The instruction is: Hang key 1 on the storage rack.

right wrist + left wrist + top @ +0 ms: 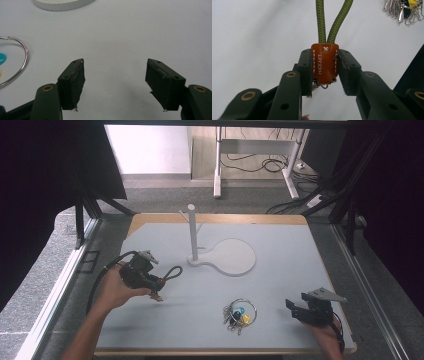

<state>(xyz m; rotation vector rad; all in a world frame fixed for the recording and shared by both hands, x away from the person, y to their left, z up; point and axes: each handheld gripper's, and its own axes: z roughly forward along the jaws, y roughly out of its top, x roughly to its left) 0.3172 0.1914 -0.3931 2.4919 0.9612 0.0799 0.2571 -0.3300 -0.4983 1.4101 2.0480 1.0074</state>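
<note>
Leather tab [324, 63] between clamped left fingers [305, 67].

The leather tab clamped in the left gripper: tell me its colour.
Orange-brown, with white stitching and white lettering. The leather tab shows best in the left gripper view, on an olive-green cord.

Grey carpet floor [165, 195] all around the table [280, 245], with black curtains [395, 195] on both sides. Behind it there's a white-legged desk [255, 150] and a mess of cables [260, 165] underneath.

Table layout, high view.
Stand [192, 232] at centre rear of table [280, 245]; key ring [239, 313] in front; rope loop [172, 272] front-left in left gripper [155, 287]; right gripper [295, 307] right of ring.
</note>
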